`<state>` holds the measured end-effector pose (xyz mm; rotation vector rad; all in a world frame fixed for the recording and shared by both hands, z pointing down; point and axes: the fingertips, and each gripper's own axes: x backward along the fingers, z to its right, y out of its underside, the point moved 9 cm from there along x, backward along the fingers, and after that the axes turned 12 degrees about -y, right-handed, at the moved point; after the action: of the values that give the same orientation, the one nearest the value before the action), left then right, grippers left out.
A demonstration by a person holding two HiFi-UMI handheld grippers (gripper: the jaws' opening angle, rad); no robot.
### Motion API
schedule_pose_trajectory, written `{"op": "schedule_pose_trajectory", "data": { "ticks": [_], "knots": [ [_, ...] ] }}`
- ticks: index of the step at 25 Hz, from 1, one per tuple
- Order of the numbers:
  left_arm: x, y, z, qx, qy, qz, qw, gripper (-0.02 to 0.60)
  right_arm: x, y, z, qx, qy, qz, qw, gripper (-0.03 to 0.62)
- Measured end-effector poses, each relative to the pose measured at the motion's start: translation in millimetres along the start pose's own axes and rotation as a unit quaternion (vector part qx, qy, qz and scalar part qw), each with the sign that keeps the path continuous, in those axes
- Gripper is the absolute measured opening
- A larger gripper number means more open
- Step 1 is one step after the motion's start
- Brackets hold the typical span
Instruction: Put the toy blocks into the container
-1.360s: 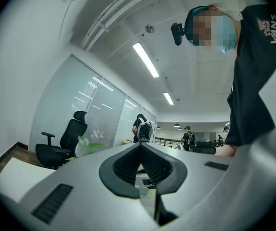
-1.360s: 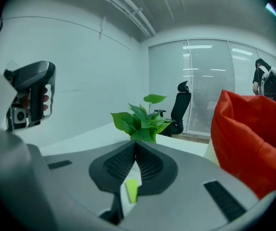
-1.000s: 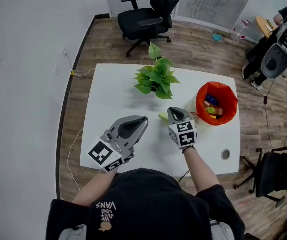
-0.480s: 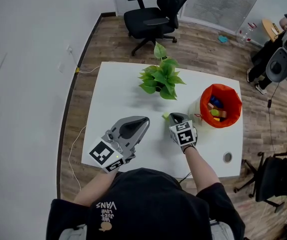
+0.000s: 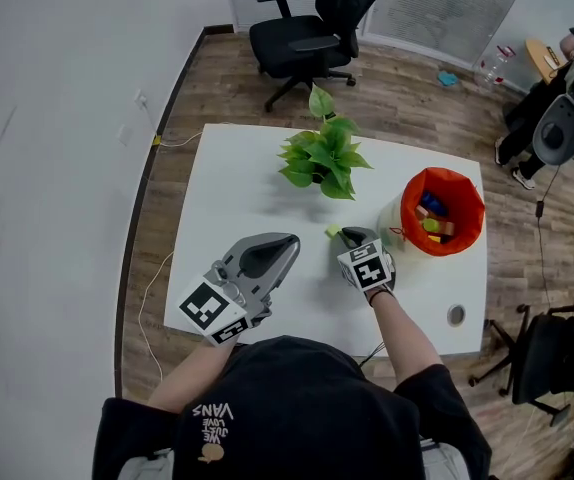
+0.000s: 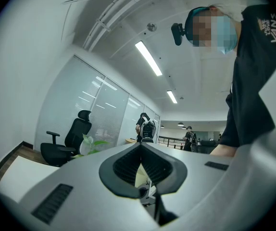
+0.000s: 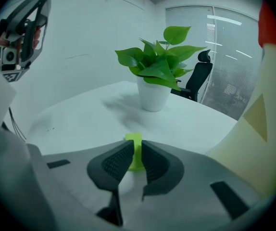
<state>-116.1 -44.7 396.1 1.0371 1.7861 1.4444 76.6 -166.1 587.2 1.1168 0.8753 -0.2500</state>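
Note:
A small lime-green block [image 5: 332,232] [image 7: 134,139] lies on the white table [image 5: 227,198], just past the tips of my right gripper [image 5: 351,236] [image 7: 137,147]. Its jaws have just been opening to a narrow gap, and the block sits ahead of the pads, unclasped. To its right stands the red-lined container [image 5: 404,196] [image 7: 256,124] with several coloured blocks [image 5: 429,216] inside. My left gripper [image 5: 287,240] [image 6: 141,144] hovers level over the table's left front. Its tips meet and nothing is between them.
A potted green plant [image 5: 322,158] [image 7: 156,73] stands at the back middle of the table. Near the right front corner of the table is a round cable hole [image 5: 453,314]. A black office chair [image 5: 312,23] is behind the table on the wooden floor.
My right gripper has sunk toward the table and tipped further down, close to the green block. The left gripper has kept still.

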Motion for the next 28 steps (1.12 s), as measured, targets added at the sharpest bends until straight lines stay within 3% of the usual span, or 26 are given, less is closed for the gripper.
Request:
{"op": "schedule_pose_trajectory", "data": {
  "ticks": [3,4,10,22,24,28],
  "knots": [
    [0.1,-0.2,0.5,0.001,0.001,0.0,1.0,0.011,0.4,-1.3,0.4,0.003,-0.005,0.0,1.0,0.169],
    [0.3,-0.1,0.7,0.001,0.001,0.0,1.0,0.011,0.5,-1.2,0.9,0.003,-0.008,0.0,1.0,0.179],
    [0.6,0.0,-0.9,0.001,0.0,-0.002,1.0,0.011,1.6,-2.8,-0.5,-0.013,-0.023,0.021,0.999,0.193],
    [0.2,1.4,-3.2,0.005,0.001,-0.002,1.0,0.011,-14.3,5.0,-8.2,-0.033,-0.029,-0.024,0.999,0.198],
    [0.4,1.4,-3.4,0.005,0.001,-0.002,1.0,0.011,-14.0,5.8,-7.6,-0.029,-0.027,-0.03,0.999,0.161],
    [0.5,1.3,-3.0,0.005,0.002,-0.001,1.0,0.011,-11.0,6.9,-6.3,-0.024,-0.023,-0.035,0.999,0.156]
  ]
}}
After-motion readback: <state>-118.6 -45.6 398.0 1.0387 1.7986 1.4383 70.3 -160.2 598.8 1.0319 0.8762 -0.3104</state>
